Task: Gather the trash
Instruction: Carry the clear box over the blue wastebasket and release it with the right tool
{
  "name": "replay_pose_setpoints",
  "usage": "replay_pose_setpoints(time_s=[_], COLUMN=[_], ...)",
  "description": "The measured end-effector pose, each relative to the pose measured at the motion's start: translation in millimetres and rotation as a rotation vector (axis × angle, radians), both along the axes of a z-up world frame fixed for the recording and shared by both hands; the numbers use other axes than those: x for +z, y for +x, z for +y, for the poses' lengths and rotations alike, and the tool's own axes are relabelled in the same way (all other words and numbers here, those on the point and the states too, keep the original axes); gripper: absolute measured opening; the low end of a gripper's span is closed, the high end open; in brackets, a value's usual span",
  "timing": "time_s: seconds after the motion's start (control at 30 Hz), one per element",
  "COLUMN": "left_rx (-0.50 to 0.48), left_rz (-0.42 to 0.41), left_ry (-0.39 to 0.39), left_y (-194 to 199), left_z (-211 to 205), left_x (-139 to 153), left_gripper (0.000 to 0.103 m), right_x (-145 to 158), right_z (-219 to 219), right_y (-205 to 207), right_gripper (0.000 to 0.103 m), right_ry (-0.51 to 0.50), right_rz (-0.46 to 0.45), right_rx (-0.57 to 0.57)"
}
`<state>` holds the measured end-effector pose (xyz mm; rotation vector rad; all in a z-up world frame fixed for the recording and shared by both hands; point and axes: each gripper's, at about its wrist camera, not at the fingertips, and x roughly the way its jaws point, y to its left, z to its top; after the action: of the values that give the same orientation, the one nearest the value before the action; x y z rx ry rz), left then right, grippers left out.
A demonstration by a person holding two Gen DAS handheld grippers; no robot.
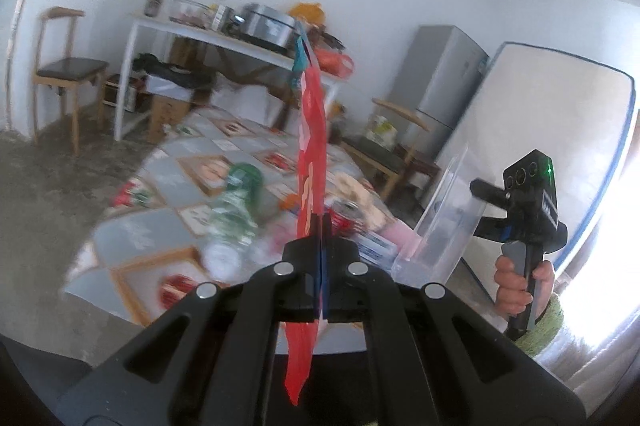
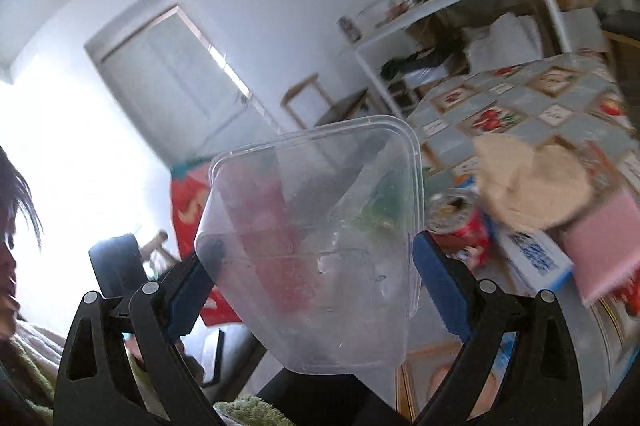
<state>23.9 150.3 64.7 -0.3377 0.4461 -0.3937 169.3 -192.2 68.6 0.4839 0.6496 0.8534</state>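
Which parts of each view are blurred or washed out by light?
Left wrist view: the green bottle and table clutter smear with motion blur, and the window at right is blown out. Right wrist view: the window at left is overexposed, and the red can is blurred.

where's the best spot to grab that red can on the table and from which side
Take the red can across its round side wall, coming down from above with one finger on each side. It seems to stand upright with its silver top facing up, crowded by the blue-and-white box and the tan paper, so a sideways approach looks blocked. Both hand-held grippers are full now.
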Motion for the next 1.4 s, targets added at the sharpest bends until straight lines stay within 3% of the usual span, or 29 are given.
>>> replay_pose_setpoints(time_s=[0.23, 0.43, 0.53, 0.7, 0.83, 1.03, 1.07, 1.1, 1.13, 1.17, 1.27, 1.4], left_rx=[-0.258, -0.573, -0.702, -0.842, -0.878, -0.816, -0.808, -0.803, -0.792, -0.759, -0.723, -0.746], left_rz=[0.009, 0.066, 0.166, 0.433, 0.619, 0.690, 0.693, 0.699, 0.702, 0.698, 0.696, 0.694], left_ry=[0.005, 0.038, 0.087, 0.148, 0.213, 0.339, 0.341, 0.338, 0.340, 0.347, 0.352, 0.343], left_y=[28.9, 85.3, 123.3, 179.4, 213.1, 252.3, 257.9, 264.3, 267.9, 273.5, 281.1, 279.0], left_z=[-82.0, -199.6, -271.0, -393.1, -477.6, -562.3, -569.8, -579.7, -586.2, -591.3, -591.8, -571.4], left_x=[7.8, 25.7, 25.5, -12.6, -62.9, -123.2, -130.3, -138.3, -144.0, -150.0, -156.6, -152.9], left_gripper=[0.000, 0.000, 0.000, 0.000, 0.000, 0.000, 0.005, 0.024, 0.050, 0.057, 0.060, 0.065], right_x=[-2.2, -6.0, -21.4, -77.6, -128.1, -196.4, -210.8, -220.4, -233.6, -242.8, -290.2, -311.2], right_z=[-101.4, -190.2, -227.0, -289.6, -337.4, -403.3, -416.9, -420.0, -428.5, -431.7, -447.2, -444.7], right_y=[-53.1, -106.6, -121.4, -124.8, -114.2, -84.1, -73.7, -68.6, -59.8, -49.0, -34.9, -38.4], right_gripper=[0.092, 0.092, 0.092, 0.092, 0.092, 0.092, 0.093, 0.093, 0.094, 0.094, 0.094, 0.094], right_ry=[0.043, -0.007, -0.026, -0.016, -0.005, 0.023, 0.025, 0.026, 0.023, 0.016, 0.021, -0.010], right_rz=[-0.001, 0.008, 0.055, 0.203, 0.331, 0.485, 0.514, 0.533, 0.559, 0.586, 0.702, 0.755], right_rx=[-0.295, -0.599, -0.729, -0.899, -0.986, -1.083, -1.100, -1.103, -1.104, -1.106, -1.102, -1.104])
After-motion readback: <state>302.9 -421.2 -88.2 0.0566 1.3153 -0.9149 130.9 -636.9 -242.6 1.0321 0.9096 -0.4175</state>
